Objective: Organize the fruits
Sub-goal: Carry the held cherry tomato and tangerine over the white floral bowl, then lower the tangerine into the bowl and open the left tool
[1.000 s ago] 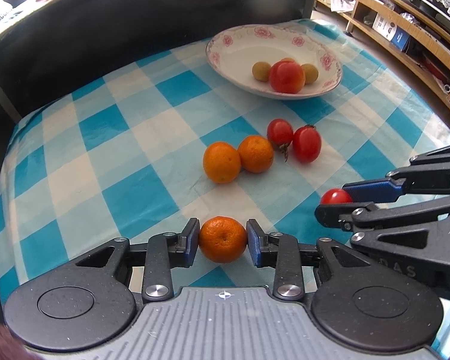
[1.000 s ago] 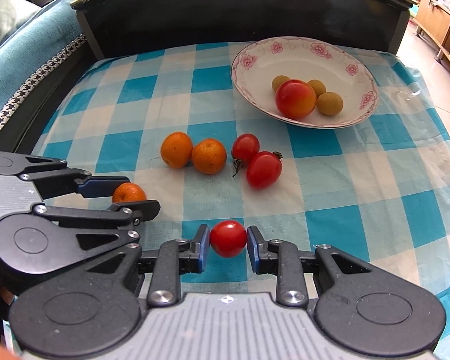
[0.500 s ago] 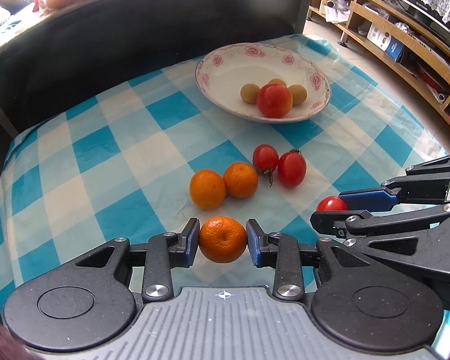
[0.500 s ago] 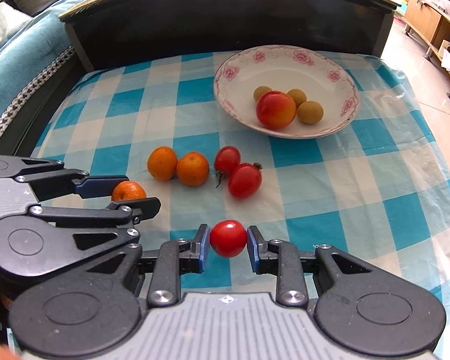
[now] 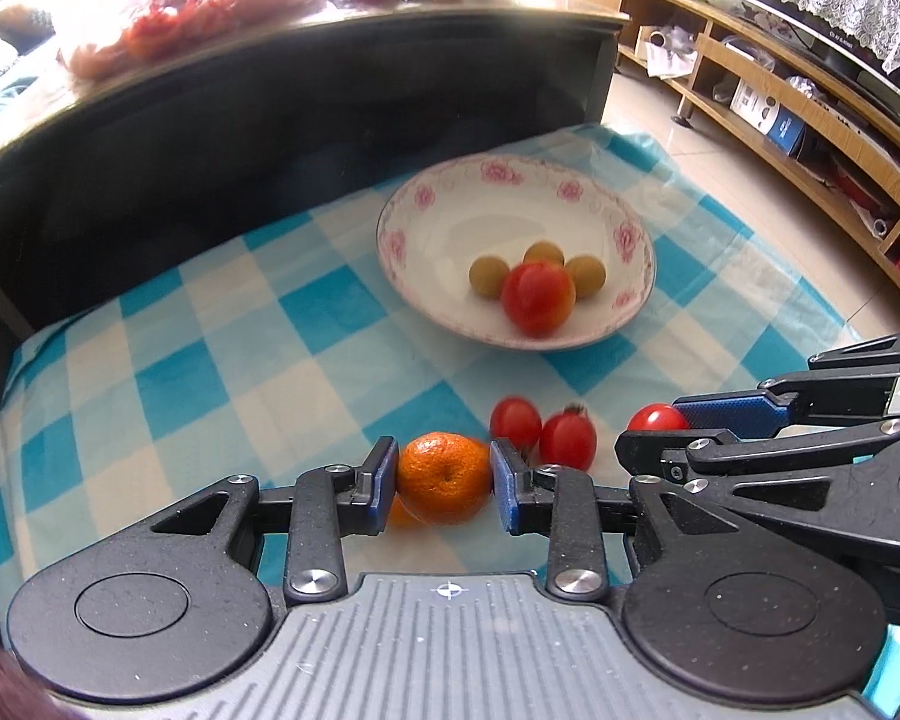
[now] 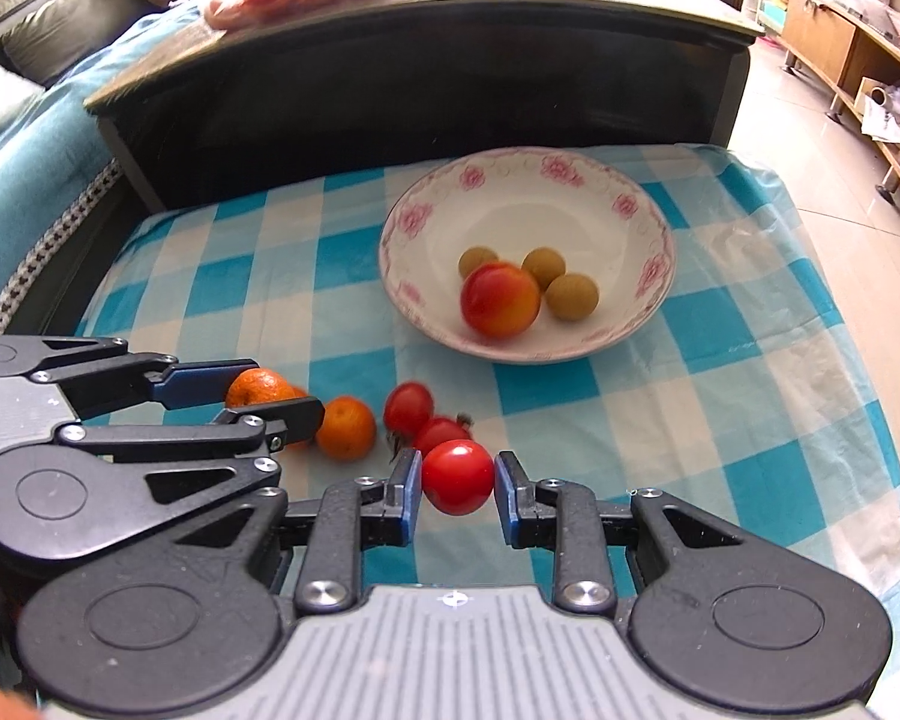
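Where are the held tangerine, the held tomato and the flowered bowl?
tangerine (image 5: 444,477), left wrist view, middle of its front face.
tomato (image 6: 457,477), right wrist view, centre of its skin.
flowered bowl (image 6: 498,174), right wrist view, far rim.

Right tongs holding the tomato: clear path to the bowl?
Probably yes. The right tongs grip a tomato, and only open checked cloth lies ahead of the bowl, which has spare room.

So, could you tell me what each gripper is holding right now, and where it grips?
The left gripper clamps a mandarin orange across its sides. The right gripper clamps a cherry tomato across its sides.
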A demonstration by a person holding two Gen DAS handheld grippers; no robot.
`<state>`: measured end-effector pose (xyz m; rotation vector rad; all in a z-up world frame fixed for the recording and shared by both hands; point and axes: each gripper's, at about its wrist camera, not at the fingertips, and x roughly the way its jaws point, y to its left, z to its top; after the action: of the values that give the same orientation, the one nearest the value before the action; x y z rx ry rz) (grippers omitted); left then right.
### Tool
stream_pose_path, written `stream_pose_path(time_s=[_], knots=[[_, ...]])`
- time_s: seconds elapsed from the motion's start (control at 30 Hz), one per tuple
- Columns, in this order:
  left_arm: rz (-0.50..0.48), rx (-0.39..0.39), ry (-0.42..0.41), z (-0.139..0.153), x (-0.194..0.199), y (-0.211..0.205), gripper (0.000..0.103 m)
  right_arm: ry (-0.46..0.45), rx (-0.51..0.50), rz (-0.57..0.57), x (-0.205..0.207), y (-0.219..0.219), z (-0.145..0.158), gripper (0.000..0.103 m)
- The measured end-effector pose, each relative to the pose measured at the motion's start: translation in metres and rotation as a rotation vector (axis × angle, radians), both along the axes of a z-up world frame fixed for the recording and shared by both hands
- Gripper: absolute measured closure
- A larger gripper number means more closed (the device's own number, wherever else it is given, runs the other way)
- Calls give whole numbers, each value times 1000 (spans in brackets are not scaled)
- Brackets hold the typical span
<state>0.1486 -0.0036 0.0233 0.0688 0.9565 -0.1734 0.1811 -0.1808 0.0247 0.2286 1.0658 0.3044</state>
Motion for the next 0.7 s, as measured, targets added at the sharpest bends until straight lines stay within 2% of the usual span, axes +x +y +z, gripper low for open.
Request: stream_pose_path(time_s=[0.4,0.7], knots=[[-4,1,-13,4,41,-9,63,-5,-22,-27,39,-13,0,72],[4,-12,-2,-3,73,-14,63,2,-23,-48,67,-23,-12,72]])
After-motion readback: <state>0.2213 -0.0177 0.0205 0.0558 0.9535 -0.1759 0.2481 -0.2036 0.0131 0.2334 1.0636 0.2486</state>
